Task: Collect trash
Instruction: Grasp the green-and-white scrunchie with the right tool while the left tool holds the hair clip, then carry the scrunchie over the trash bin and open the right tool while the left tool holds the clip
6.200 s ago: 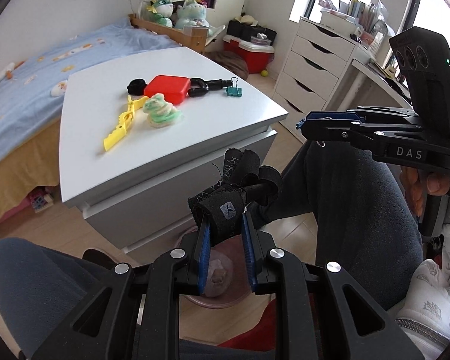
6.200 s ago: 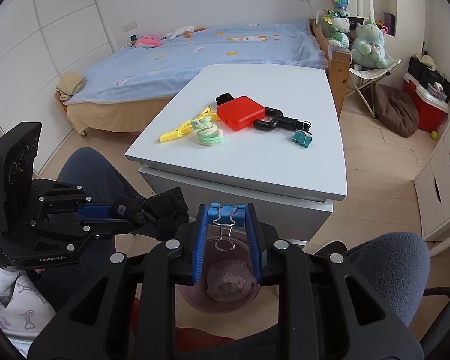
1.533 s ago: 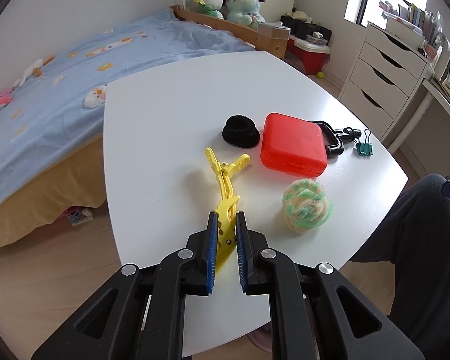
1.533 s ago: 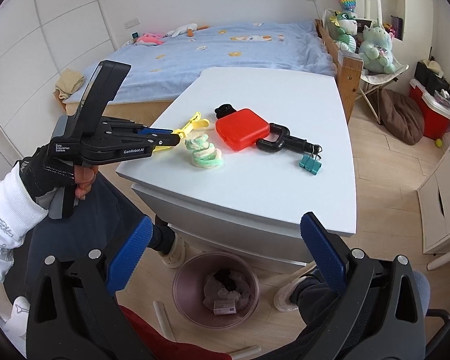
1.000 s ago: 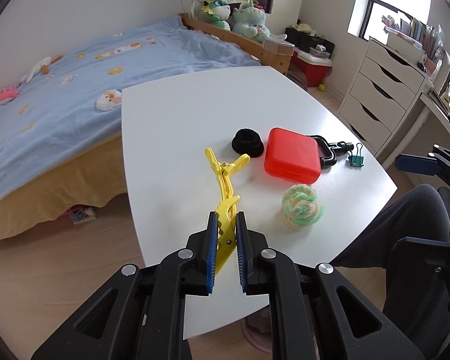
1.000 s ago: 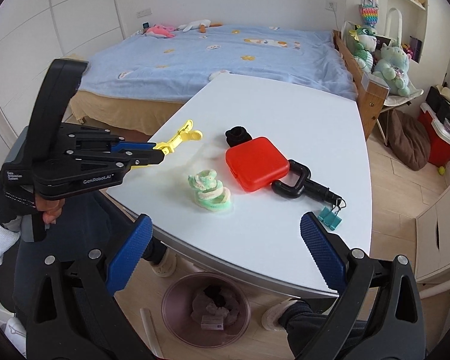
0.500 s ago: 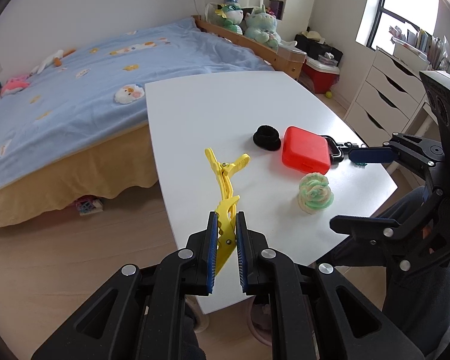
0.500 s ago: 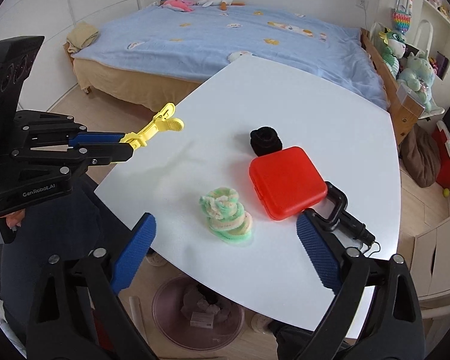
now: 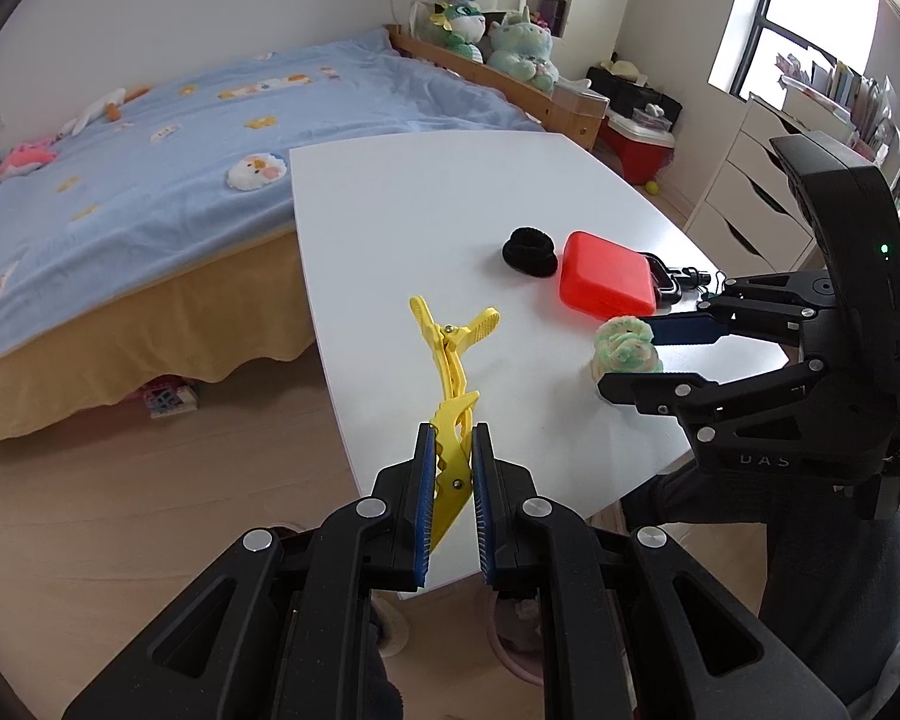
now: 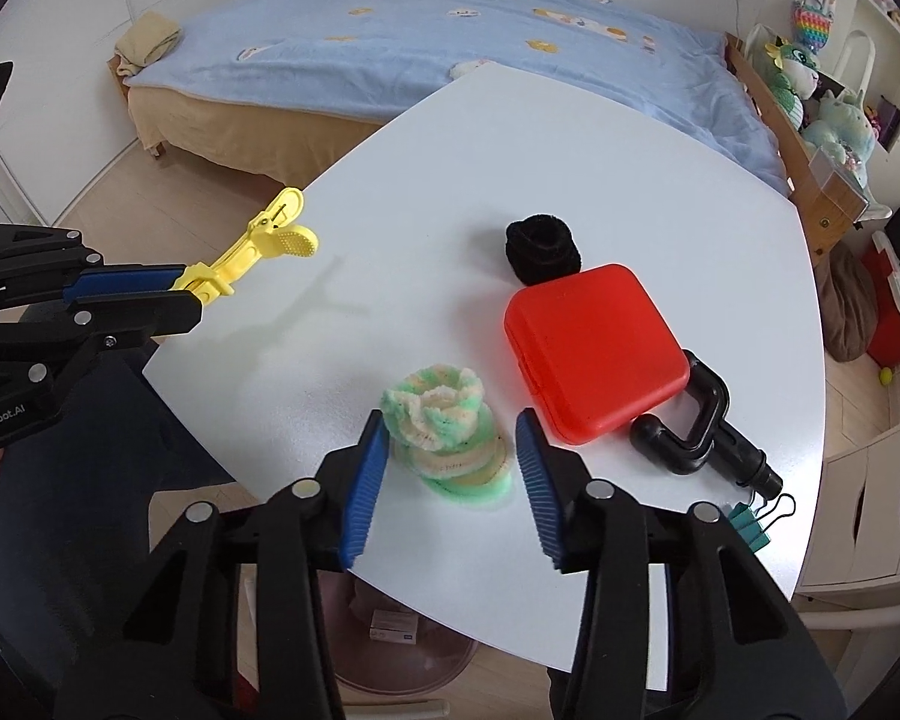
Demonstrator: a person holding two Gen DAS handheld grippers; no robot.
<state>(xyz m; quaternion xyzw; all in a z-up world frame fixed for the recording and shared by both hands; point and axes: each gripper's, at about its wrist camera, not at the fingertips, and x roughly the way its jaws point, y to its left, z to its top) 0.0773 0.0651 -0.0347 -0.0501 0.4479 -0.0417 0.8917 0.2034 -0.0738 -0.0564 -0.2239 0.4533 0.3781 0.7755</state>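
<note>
"What had changed since a moment before?"

"Two things. The left gripper (image 9: pixel 448 474) was clamped on the yellow hair clip (image 9: pixel 450 360) as it had been a second and a half earlier, but the clip no longer lay on the white table (image 10: pixel 570 150) — in the right wrist view it hung in the air off the table's left edge, with its shadow on the white top. And the right gripper (image 10: pixel 450 468), which half a second before had been spread wide above the table, had come down with its jaws open on either side of the green-and-cream scrunchie (image 10: pixel 444 432), which sat on the table between the blue pads."

"Was it gripping the scrunchie?"

"Not yet, as far as I could judge — a gap showed on both sides."

"And the rest?"

"The black scrunchie (image 10: pixel 543 249), the red case (image 10: pixel 594 348), the black handle (image 10: pixel 696 426) and the teal binder clip (image 10: pixel 750 519) lay untouched on the table."

"What did that mean for the job?"

"One piece was lifted and ready to carry; a second was about to be taken. The pink bin (image 10: pixel 390 642) stood on the floor under the table's near edge, partly hidden by it — both loads would have to go down there."
</note>
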